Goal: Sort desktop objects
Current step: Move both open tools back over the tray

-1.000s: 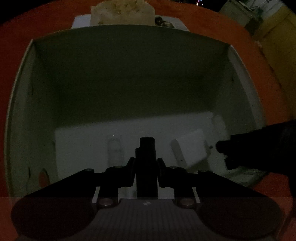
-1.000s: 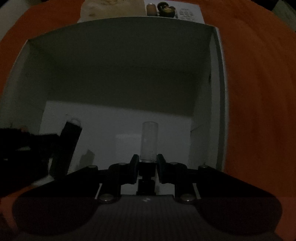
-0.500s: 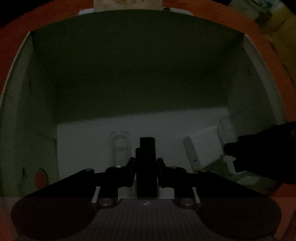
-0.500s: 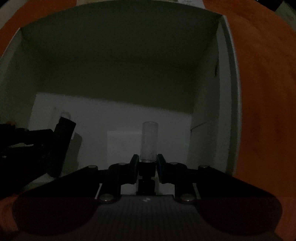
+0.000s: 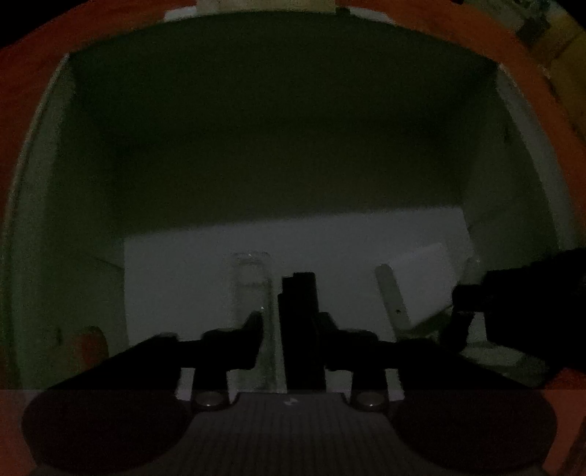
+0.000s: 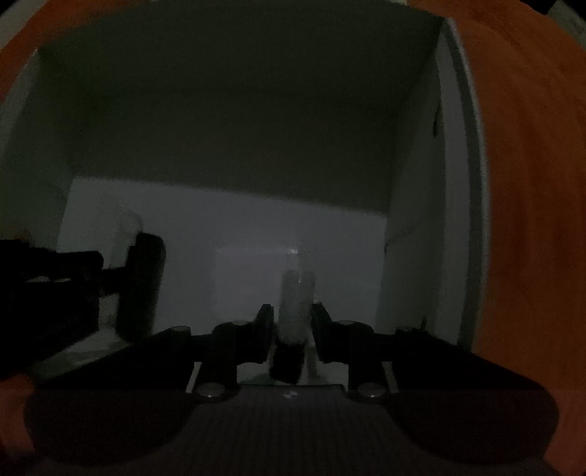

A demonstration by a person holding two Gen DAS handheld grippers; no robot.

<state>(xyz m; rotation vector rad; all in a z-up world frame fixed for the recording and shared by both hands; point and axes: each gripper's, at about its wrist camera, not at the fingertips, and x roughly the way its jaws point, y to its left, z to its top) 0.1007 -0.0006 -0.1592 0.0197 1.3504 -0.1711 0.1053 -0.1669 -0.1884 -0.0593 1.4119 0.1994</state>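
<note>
Both grippers reach down into a white box point(image 5: 91, 183), whose inside is very dark. My left gripper point(image 5: 291, 322) has its jaws opening. A black oblong object point(image 5: 298, 329) stands between them against the right finger, with a gap on its left. A clear vial point(image 5: 251, 282) stands on the box floor just beyond. My right gripper point(image 6: 293, 315) also has its jaws opening. A frosted tube with a black cap point(image 6: 295, 311) sits loosely between them, with slim gaps at its sides. The left gripper point(image 6: 110, 278) and its black object point(image 6: 143, 285) show at the left of the right wrist view.
A white block point(image 5: 421, 285) lies on the box floor at the right, next to the right gripper point(image 5: 468, 300). The box stands on an orange table point(image 6: 531, 183). Its tall walls point(image 6: 421, 183) close in on all sides. Pale items sit beyond the far rim point(image 5: 263, 3).
Both grippers have sunk deeper into the box. The left jaws have parted from the black object. The capped tube has slipped lower between the right jaws, which have widened slightly.
</note>
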